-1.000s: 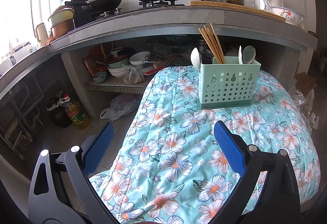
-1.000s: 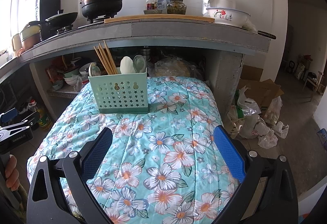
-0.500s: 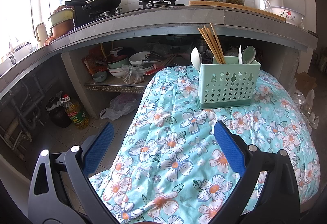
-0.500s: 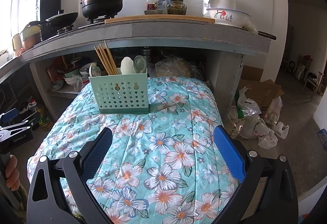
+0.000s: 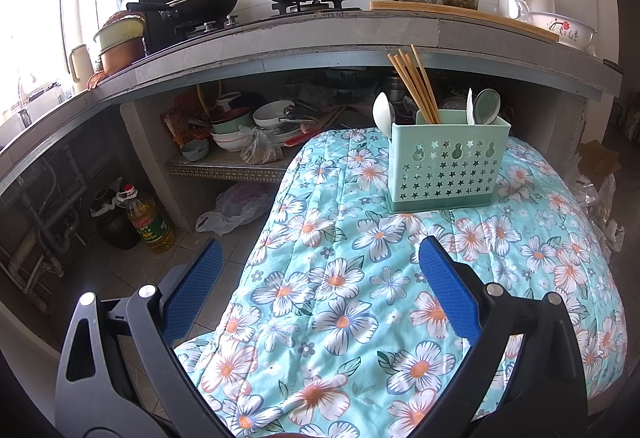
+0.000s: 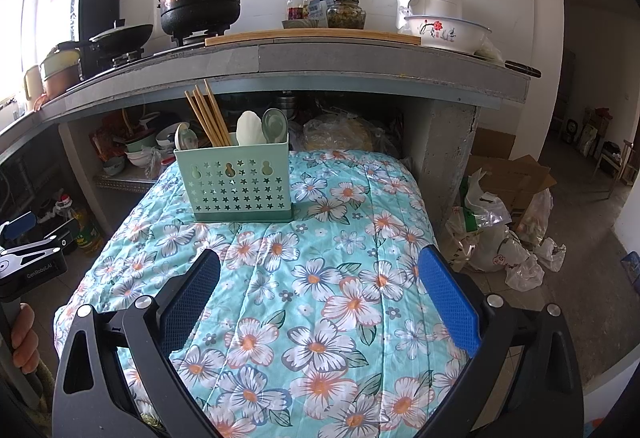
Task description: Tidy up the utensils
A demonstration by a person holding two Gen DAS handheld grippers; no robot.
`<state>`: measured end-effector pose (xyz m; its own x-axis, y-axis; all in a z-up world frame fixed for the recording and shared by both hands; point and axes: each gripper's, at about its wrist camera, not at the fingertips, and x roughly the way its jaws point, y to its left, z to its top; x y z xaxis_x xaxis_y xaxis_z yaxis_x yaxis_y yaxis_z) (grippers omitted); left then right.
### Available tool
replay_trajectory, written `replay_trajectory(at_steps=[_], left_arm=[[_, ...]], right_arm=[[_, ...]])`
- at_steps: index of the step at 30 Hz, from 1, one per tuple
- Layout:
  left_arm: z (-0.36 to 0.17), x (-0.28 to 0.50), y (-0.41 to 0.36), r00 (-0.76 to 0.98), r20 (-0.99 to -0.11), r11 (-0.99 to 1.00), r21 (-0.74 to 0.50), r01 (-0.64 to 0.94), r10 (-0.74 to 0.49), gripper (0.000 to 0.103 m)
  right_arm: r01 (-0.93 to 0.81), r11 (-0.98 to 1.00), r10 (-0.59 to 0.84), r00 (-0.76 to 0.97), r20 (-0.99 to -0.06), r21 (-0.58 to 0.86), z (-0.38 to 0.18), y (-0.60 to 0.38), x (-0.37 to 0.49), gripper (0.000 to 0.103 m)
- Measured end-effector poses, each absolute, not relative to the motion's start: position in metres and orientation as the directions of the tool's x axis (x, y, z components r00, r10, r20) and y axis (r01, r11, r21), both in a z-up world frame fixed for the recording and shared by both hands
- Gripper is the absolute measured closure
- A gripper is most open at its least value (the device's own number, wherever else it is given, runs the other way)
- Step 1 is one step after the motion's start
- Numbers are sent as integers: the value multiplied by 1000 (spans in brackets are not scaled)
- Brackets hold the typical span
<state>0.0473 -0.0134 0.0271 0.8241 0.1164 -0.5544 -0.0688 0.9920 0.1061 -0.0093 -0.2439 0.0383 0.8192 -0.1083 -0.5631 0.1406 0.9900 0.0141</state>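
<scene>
- While both grippers hung over the near end of the flowered quilt (image 6: 320, 318), I had the left gripper (image 5: 320, 278) spread wide and empty, and the right gripper (image 6: 320, 286) likewise released with nothing between its blue pads.
- I saw the green holder (image 6: 234, 182) standing upright on the far part of the quilt, well apart from both grippers, just below the stone counter (image 6: 320, 58).
- I counted a bunch of chopsticks (image 6: 206, 116) leaning left in it, a white spoon (image 6: 249, 128) and a greenish spoon (image 6: 276, 124) toward its right, and another spoon (image 6: 184, 136) at its left end.
- I judged the chopsticks light, stiff and thin, apt to roll or slip; I would have pinched them as a bundle above the rim.
- I took the spoons for ceramic or hard plastic, so smooth and perhaps brittle; a hold across the bowl seemed safest.
- I expected the thin plastic holder to tip or skid on the soft quilt if pulled sideways.
</scene>
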Motion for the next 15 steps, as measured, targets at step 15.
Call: replay_trajectory(at_steps=[15], left_arm=[[25, 48, -13, 821, -560, 992, 105, -65, 113, 8]], right_arm=[[142, 990, -110, 819, -563, 13, 38, -243, -10, 7]])
